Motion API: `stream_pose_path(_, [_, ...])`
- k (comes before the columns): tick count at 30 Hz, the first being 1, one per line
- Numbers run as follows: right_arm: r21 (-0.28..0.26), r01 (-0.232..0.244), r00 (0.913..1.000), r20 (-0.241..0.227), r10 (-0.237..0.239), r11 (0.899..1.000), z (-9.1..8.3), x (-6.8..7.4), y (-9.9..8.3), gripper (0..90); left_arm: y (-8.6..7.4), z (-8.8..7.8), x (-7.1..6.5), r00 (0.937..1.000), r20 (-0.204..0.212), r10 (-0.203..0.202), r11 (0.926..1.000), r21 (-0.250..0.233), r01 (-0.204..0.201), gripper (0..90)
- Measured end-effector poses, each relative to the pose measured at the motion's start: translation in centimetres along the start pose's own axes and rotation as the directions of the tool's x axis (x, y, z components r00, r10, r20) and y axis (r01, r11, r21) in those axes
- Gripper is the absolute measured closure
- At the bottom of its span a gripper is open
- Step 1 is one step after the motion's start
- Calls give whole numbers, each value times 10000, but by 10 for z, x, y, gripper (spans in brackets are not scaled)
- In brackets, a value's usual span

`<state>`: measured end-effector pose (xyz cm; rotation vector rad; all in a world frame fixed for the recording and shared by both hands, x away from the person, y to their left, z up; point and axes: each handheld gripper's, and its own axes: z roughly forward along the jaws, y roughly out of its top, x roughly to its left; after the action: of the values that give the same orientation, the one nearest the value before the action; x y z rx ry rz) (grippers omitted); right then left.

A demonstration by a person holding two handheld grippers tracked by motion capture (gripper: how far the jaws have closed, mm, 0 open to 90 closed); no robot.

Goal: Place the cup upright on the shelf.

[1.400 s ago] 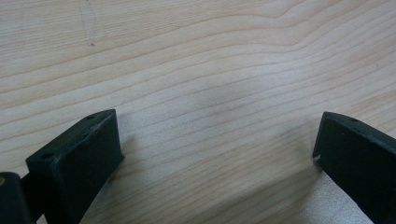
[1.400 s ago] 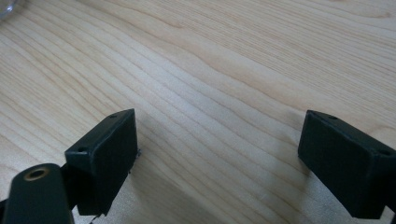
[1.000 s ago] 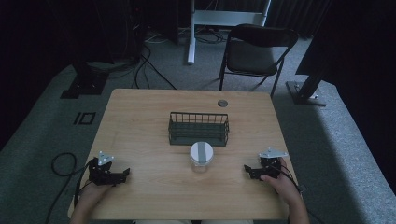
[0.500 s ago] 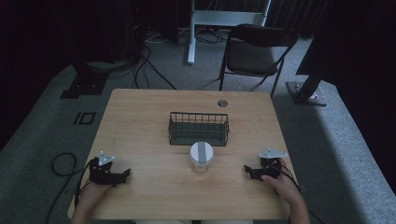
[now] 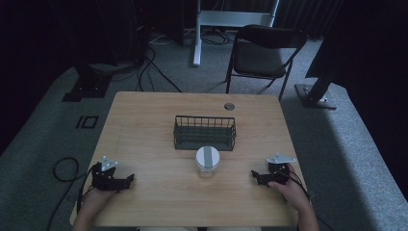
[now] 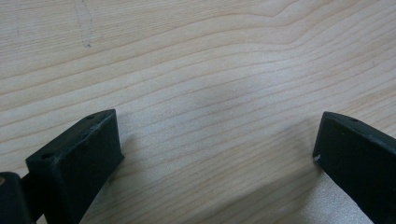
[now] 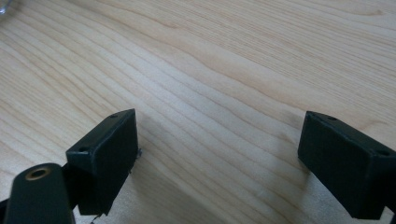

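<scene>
A round white container with a grey stripe on its lid [image 5: 208, 160] stands on the wooden table [image 5: 144, 120], just in front of a dark wire basket [image 5: 204, 132]. My left gripper [image 5: 129, 179] rests on the table near the front left, held by a hand, and its jaws stand wide apart over bare wood [image 6: 217, 135]. Near the front right lies my right gripper [image 5: 254, 175], also open, with nothing between its jaws [image 7: 219, 140]. Both grippers point inward toward the container and are well apart from it.
A small round grommet [image 5: 229, 106] sits in the table's far edge. Behind the table stand a black folding chair [image 5: 262, 53] and a white stand [image 5: 197, 33]. Cables [image 5: 62, 168] lie on the carpet at the left.
</scene>
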<state>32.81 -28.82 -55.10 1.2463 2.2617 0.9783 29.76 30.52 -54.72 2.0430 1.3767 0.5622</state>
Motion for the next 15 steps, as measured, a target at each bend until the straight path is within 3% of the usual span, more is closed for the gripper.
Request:
stream_pose_path(6, [-91, -98, 9999, 73, 98, 9999, 0, 1, 1, 118, 0, 0, 0, 10000, -8, -11, 10000, 3, 11, 12])
stream_pose_path(15, [-582, -188, 9986, -503, 159, 9981, -2, 7, 9, 118, 0, 0, 0, 10000, -16, -19, 10000, 5, 19, 12])
